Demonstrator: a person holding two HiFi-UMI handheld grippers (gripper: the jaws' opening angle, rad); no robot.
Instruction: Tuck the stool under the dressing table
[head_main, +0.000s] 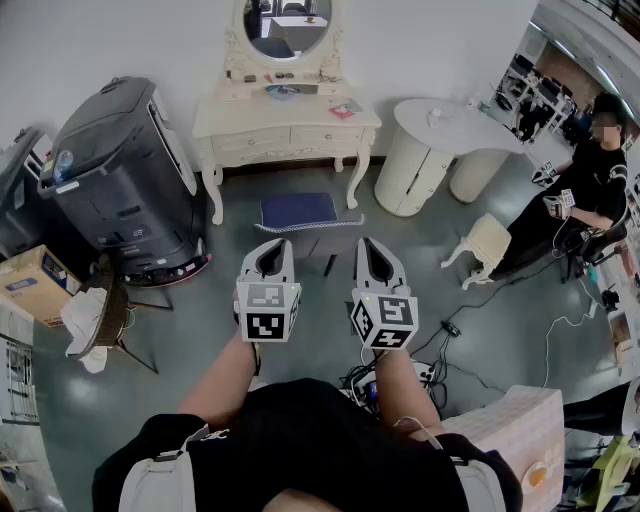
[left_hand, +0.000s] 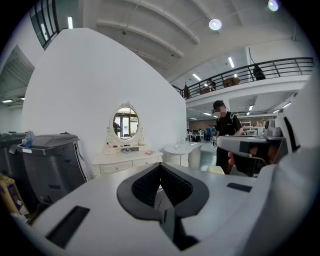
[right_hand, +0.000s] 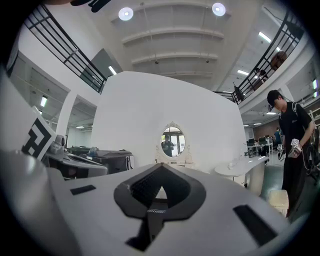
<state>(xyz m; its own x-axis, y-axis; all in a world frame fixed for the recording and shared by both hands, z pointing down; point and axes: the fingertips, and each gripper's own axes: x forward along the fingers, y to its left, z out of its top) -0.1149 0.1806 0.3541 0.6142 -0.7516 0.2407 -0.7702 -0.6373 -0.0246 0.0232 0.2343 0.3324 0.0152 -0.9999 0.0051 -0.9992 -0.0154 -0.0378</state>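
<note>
The white dressing table (head_main: 290, 125) with its oval mirror (head_main: 286, 25) stands against the far wall. The stool (head_main: 298, 212), with a blue cushion on a white frame, stands on the floor just in front of the table, near its front legs. My left gripper (head_main: 273, 250) and right gripper (head_main: 376, 250) hover side by side, short of the stool and above it. Both are shut with nothing in them. In the left gripper view the gripper (left_hand: 160, 172) points at the dressing table (left_hand: 127, 161). In the right gripper view the gripper (right_hand: 160, 175) faces the mirror (right_hand: 172, 142); the stool is hidden there.
A big dark grey machine (head_main: 125, 185) stands left of the table. A round white table (head_main: 440, 140) is on the right, with a small white stool (head_main: 485, 245) near it. A person in black (head_main: 590, 190) sits far right. Cables (head_main: 450, 330) lie on the floor, and a cardboard box (head_main: 35, 280) sits at the left.
</note>
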